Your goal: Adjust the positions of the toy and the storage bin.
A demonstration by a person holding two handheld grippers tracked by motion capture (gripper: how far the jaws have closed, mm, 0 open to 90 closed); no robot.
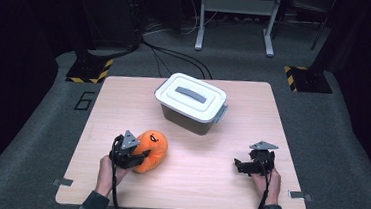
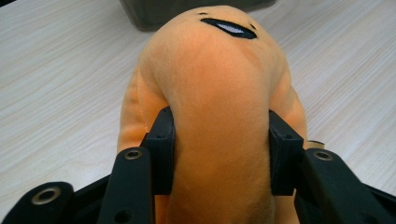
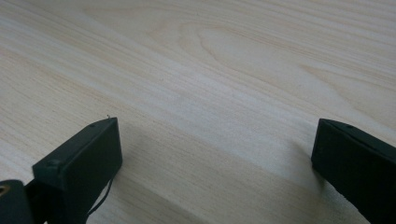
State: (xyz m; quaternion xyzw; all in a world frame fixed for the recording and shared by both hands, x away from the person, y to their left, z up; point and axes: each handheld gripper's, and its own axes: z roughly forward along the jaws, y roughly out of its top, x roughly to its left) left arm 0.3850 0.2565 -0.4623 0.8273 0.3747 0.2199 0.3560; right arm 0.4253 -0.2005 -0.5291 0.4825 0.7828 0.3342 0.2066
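The table (image 1: 187, 185) carries a lidded box (image 1: 192, 103) at its 12 o'clock and an orange plush (image 1: 152, 149) at 8 o'clock, lying on the wood well apart from the box. The left gripper (image 1: 137, 155) clamps the plush: in the left gripper view its pads (image 2: 163, 149) dent the soft body (image 2: 219, 107) from both sides. The right gripper (image 1: 241, 166), at 4 o'clock, rests with jaws spread wide over bare wood (image 3: 210, 70), holding nothing.

The likely trouble is the plush squeezing out or sagging on a lift, since the fabric gives and the grip sits low on its rear. The box lid is on, so nothing can go in yet.

The plush's underside and far side are hidden, and the lid's latches are too small to read.
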